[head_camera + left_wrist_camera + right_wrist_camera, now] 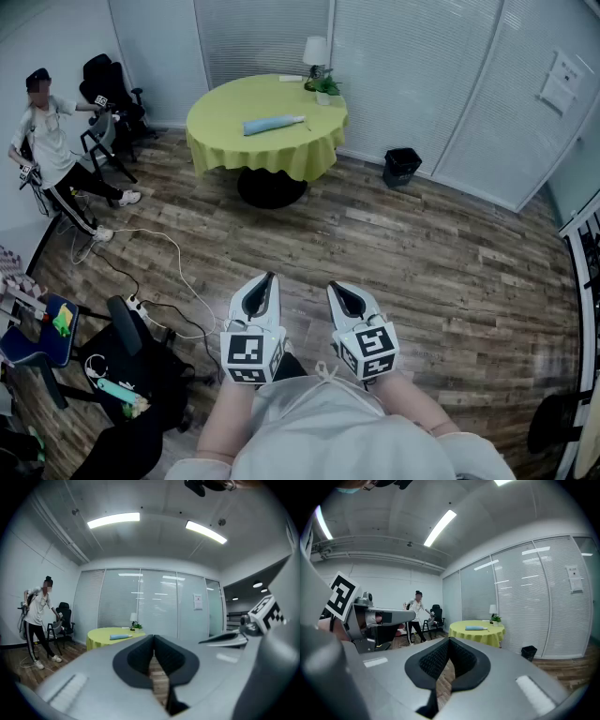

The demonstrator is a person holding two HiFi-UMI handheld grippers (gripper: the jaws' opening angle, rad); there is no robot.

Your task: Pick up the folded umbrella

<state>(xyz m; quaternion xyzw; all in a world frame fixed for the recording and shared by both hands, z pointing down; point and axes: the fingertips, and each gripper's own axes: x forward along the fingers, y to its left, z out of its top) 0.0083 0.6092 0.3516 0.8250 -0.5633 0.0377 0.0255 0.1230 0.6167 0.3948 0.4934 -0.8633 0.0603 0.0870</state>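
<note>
A folded light-blue umbrella (273,123) lies on the round table (225,108) with a yellow-green cloth, far across the room; the same umbrella (120,637) shows small in the left gripper view, and the umbrella (476,628) small in the right gripper view. My left gripper (268,278) and right gripper (335,288) are held side by side close to my body, well short of the table. Both have their jaws shut with nothing between them. In the gripper views the left gripper (153,638) and right gripper (449,641) point toward the table.
A small white lamp (316,52) and a green plant (326,85) stand at the table's back edge. A black bin (401,167) sits right of the table. A person (52,150) stands at the left by black chairs (109,94). Cables (150,253) and a power strip lie on the wooden floor.
</note>
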